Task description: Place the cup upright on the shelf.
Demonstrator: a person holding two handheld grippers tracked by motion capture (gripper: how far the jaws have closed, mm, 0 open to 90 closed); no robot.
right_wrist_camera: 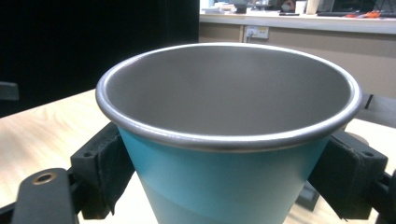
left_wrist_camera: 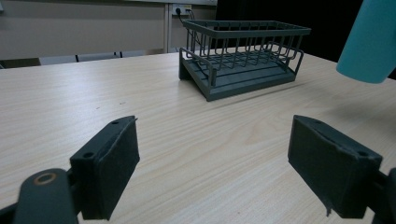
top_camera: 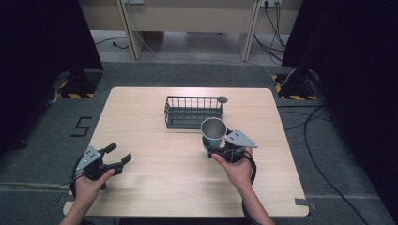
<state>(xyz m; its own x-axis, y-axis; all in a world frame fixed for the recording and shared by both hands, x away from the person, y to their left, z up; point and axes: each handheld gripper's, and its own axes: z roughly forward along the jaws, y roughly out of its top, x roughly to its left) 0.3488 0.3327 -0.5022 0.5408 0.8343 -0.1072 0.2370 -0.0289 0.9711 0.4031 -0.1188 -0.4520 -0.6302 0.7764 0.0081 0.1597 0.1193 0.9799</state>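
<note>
Right hand-held gripper (top_camera: 217,151): we see it clamping the teal metal-lined cup (top_camera: 213,132), just before the dark wire basket (top_camera: 194,111).
Left hand-held gripper (top_camera: 117,157): we see jaws wide, empty.

Looked like a lab recording setup: black curtains (top_camera: 42,37) either side of the table (top_camera: 155,178), taped stand feet (top_camera: 75,91), loose cables (top_camera: 319,140) on grey carpet beside it.

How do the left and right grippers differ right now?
The left gripper is open and holds nothing; the right gripper is shut on the cup. The left sits near the table's front left edge; the right is near the rack. Both are hand-held, with black jaws.
</note>
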